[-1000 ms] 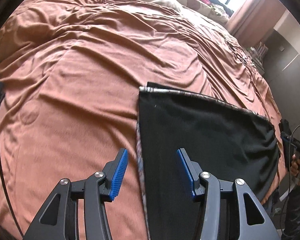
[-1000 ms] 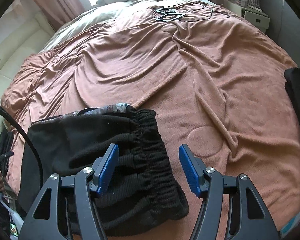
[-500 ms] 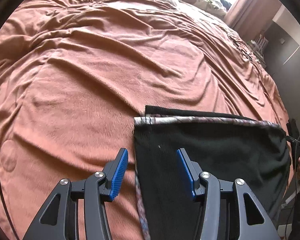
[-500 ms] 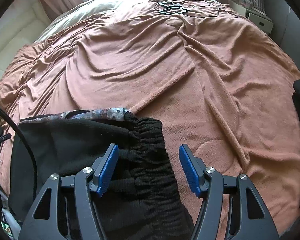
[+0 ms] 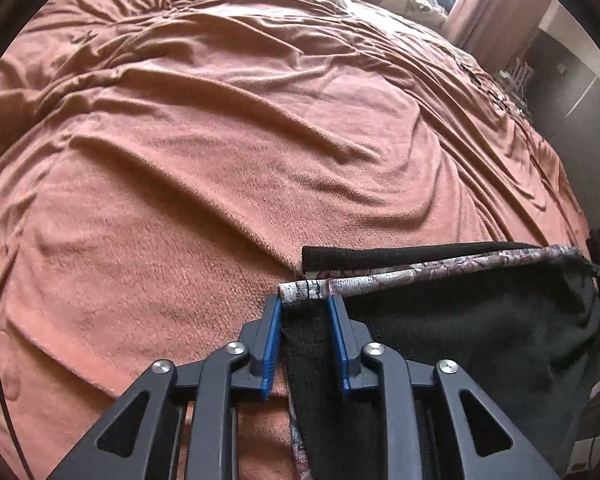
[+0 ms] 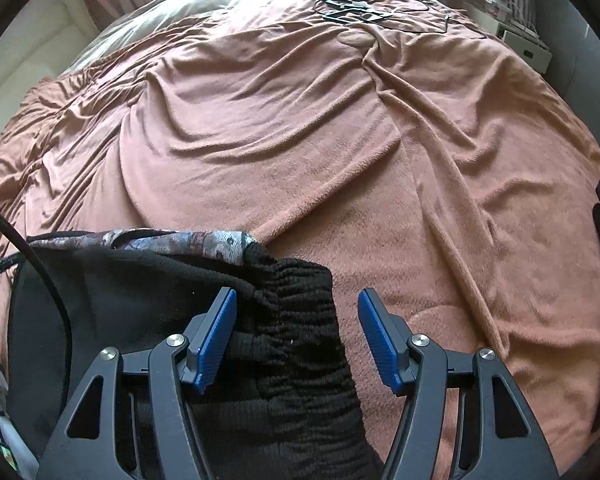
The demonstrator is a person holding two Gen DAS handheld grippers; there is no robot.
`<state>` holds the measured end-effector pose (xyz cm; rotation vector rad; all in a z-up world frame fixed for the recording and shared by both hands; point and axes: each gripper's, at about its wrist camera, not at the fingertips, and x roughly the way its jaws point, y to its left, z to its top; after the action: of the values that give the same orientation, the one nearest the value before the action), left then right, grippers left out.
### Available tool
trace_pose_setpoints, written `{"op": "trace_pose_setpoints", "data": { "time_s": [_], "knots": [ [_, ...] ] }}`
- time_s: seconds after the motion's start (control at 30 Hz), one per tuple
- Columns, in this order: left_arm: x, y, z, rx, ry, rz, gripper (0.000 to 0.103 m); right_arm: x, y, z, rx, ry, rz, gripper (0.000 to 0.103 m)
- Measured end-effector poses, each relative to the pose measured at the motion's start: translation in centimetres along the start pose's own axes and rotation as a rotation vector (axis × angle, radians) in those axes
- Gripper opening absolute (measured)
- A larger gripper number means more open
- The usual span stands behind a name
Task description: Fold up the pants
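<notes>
Your left gripper [image 5: 304, 304] is closing its fingers on the hem corner of the pants [image 5: 460, 340], low on the bed [image 5: 220, 160], while your right gripper [image 6: 296, 300] straddles the waistband with fingers apart, ready to fold.

No text, label, brand, number or sign can be read in either view. The patterned trim on the pants [image 5: 440, 272] shows only a mottled print, and the small items on the far shelf are too blurred to make out.
</notes>
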<state>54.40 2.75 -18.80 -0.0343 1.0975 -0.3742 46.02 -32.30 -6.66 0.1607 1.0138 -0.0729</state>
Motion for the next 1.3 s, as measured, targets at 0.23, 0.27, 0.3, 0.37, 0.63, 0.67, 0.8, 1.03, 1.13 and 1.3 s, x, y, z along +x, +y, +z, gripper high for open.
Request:
{"op": "trace_pose_setpoints", "data": {
  "time_s": [0.23,0.27,0.3,0.37,0.63,0.67,0.8,1.03,1.13,1.3],
  "knots": [
    [-2.2,-0.9,0.1,0.056,-0.052,0.043,0.005,0.5,0.6,0.5,-0.045,0.001,-0.026,0.009],
    [-2.6,-1.0,0.3,0.056,-0.059,0.043,0.005,0.2,0.5,0.6,-0.047,-0.01,-0.049,0.008],
    [-3.0,-1.1,0.4,0.056,-0.067,0.042,0.005,-0.1,0.4,0.5,-0.037,-0.018,-0.038,0.007],
    [-3.3,-1.5,0.8,0.066,-0.072,0.047,0.005,-0.7,0.2,0.5,-0.03,-0.033,-0.031,0.005],
    [-2.9,-2.3,1.7,0.049,-0.066,0.032,0.005,-3.2,-1.4,-0.5,0.017,-0.108,-0.05,0.003],
    [-2.6,-2.4,1.8,0.05,-0.065,0.036,0.005,-3.4,-1.6,-0.6,0.025,-0.11,-0.049,0.003],
    [-0.9,-2.0,1.9,0.006,-0.04,0.061,0.005,-3.4,-1.5,-0.8,0.031,-0.116,-0.056,0.003],
    [0.8,-0.8,1.9,-0.037,-0.024,0.091,0.005,-2.2,-0.3,0.5,0.02,-0.124,-0.086,0.003],
    [1.4,-0.2,2.0,-0.07,0.004,0.061,0.006,-0.7,-0.3,1.0,0.03,-0.101,-0.114,0.005],
    [0.1,0.2,1.4,-0.108,0.028,0.04,0.019,-1.0,-0.4,0.8,0.059,-0.103,-0.146,0.012]
  ]
}}
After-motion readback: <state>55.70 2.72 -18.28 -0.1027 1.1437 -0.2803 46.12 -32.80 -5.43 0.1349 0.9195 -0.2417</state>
